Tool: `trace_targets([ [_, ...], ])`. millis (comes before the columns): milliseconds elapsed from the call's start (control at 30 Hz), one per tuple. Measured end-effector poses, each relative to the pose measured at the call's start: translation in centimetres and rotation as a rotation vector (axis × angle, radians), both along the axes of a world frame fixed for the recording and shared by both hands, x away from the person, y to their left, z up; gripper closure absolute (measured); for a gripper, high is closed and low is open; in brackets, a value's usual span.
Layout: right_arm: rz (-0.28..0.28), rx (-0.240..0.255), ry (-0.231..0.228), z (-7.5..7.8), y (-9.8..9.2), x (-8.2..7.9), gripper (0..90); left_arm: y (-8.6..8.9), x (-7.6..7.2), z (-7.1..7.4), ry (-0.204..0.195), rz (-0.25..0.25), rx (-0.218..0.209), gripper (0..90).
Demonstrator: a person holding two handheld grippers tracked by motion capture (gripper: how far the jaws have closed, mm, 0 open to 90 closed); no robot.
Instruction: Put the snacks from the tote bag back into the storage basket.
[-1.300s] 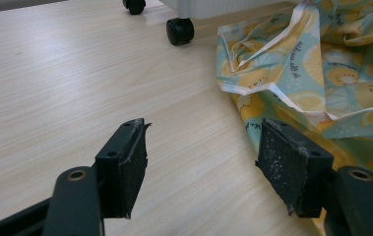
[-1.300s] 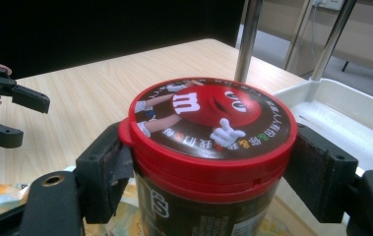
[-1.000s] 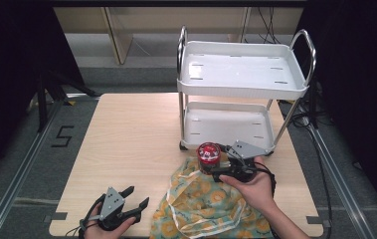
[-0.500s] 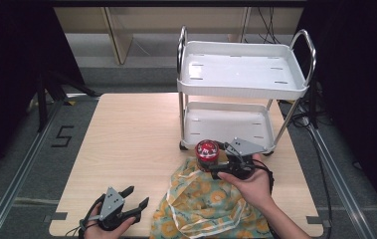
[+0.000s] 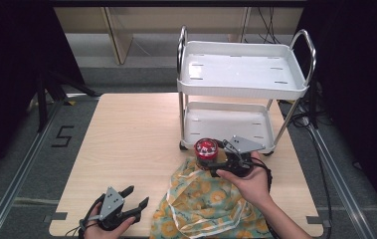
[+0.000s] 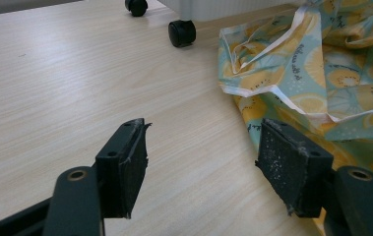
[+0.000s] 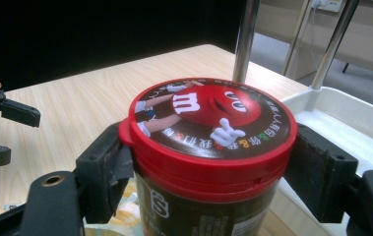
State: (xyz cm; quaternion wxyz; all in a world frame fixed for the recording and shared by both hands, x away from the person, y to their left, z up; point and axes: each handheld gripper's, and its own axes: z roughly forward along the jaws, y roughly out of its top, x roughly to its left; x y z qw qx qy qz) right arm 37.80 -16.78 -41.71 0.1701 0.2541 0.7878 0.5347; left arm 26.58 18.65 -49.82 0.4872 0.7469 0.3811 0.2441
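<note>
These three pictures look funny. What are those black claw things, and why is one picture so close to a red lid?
The claws are grippers, tools with two black jaws, and a person holds one in each hand. One picture comes from a camera high above the wooden table. The other two come from small cameras riding on the grippers, so they see things very close.

The right gripper squeezes a candy jar with a red lid between its jaws, lifted above a yellow and blue fruit-print cloth bag. Behind it stands a small white cart with two shelves and black wheels.

The left gripper sits low near the table's front edge, jaws wide apart, holding nothing.
</note>
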Motion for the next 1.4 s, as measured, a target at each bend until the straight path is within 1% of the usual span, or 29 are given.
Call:
trace_targets([
  [67,0.005,0.002,-0.028,-0.1,0.0,0.3,25.9,0.0,0.0,0.0,-0.001,-0.001,0.001,35.0],
  [167,0.005,-0.002,-0.025,-0.1,0.1,0.3,26.0,0.1,0.1,0.0,-0.011,-0.011,0.019,35.0],
  [200,-0.010,-0.006,-0.022,0.0,0.0,0.3,26.0,0.0,0.0,0.0,-0.003,-0.003,0.003,35.0],
  [233,-0.011,-0.010,-0.031,0.0,0.0,0.3,26.0,0.0,0.1,0.0,-0.005,-0.005,0.004,35.0],
  [267,-0.010,0.001,-0.021,-0.1,0.1,0.3,26.0,0.1,0.1,0.0,-0.010,-0.010,0.012,35.0],
  [333,-0.010,-0.001,-0.024,-0.1,0.1,0.4,26.0,0.1,0.1,0.0,-0.008,-0.008,0.009,35.1],
  [400,-0.006,-0.007,-0.001,0.0,0.1,0.5,26.0,0.1,0.1,0.0,-0.010,-0.008,0.011,35.1],
  [433,-0.012,-0.004,-0.023,0.0,0.1,0.6,26.0,0.1,0.1,0.0,-0.010,-0.008,0.010,35.0],
  [500,-0.001,0.005,-0.019,-0.1,0.2,0.7,26.0,0.1,0.1,0.0,-0.010,-0.007,0.010,35.1],
  [533,0.001,-0.002,0.000,0.0,0.2,0.7,26.0,0.1,0.1,0.0,-0.011,-0.007,0.013,35.0],
  [633,-0.006,0.004,0.000,0.0,0.3,0.7,26.0,0.2,0.1,0.0,-0.010,-0.006,0.013,35.0],
  [667,-0.012,0.003,-0.024,0.0,0.3,0.8,26.0,0.1,0.1,0.0,-0.006,0.000,0.005,35.0],
  [733,-0.010,-0.002,-0.014,0.0,0.2,0.9,26.0,0.1,0.1,0.0,-0.012,-0.005,0.007,35.1],
  [767,-0.008,-0.003,-0.019,0.0,0.2,0.9,26.0,0.1,0.1,0.0,-0.013,-0.006,0.006,35.1],
  [800,-0.008,0.001,-0.009,0.0,0.2,1.0,26.0,0.1,0.1,0.0,-0.013,-0.005,0.005,35.1],
  [833,-0.012,0.002,-0.025,-0.1,0.2,1.1,26.0,0.1,0.1,0.0,-0.013,-0.005,0.005,35.1],
  [867,-0.012,0.002,-0.025,-0.1,0.2,1.1,26.0,0.1,0.1,0.0,-0.010,-0.003,0.004,35.1],
  [933,-0.008,0.001,0.006,0.0,0.2,1.1,26.0,0.1,0.1,0.0,-0.011,-0.004,0.006,35.1],
  [967,-0.017,-0.004,-0.025,0.0,0.1,1.3,26.0,0.1,0.1,0.0,-0.012,-0.005,0.006,35.1],
  [1000,-0.017,-0.004,-0.025,0.0,0.1,1.3,26.0,0.1,0.1,0.0,-0.012,-0.005,0.006,35.1],
  [1033,-0.013,0.007,0.013,0.0,0.2,1.2,26.0,0.1,0.1,0.0,-0.012,-0.005,0.006,35.1],
  [1067,-0.006,0.006,0.003,-0.1,0.2,1.4,26.0,0.2,0.1,0.1,-0.010,-0.005,0.015,35.1],
  [1100,-0.015,-0.003,-0.033,0.0,0.1,1.6,26.0,0.2,0.1,0.0,-0.010,-0.005,0.014,35.1],
  [1133,-0.019,0.020,0.000,-0.1,0.2,1.5,26.0,0.2,0.1,0.1,-0.009,-0.005,0.014,35.1],
  [1167,-0.018,0.005,-0.012,-0.1,0.2,1.7,26.0,0.2,0.1,0.0,-0.003,0.003,0.005,35.1],
  [1200,-0.018,0.005,-0.012,-0.1,0.2,1.7,26.0,0.2,0.1,0.0,-0.003,0.003,0.005,35.2],
  [1233,-0.022,0.000,-0.018,-0.1,0.1,1.7,26.0,0.2,0.1,0.1,-0.009,-0.004,0.014,35.2],
  [1333,-0.008,0.008,-0.016,-0.2,0.1,2.0,26.0,0.1,0.1,0.0,-0.012,-0.007,0.006,35.1],
  [1400,-0.022,-0.002,-0.006,-0.2,0.1,1.9,26.0,0.1,0.1,0.0,-0.013,-0.007,0.007,35.1],
])
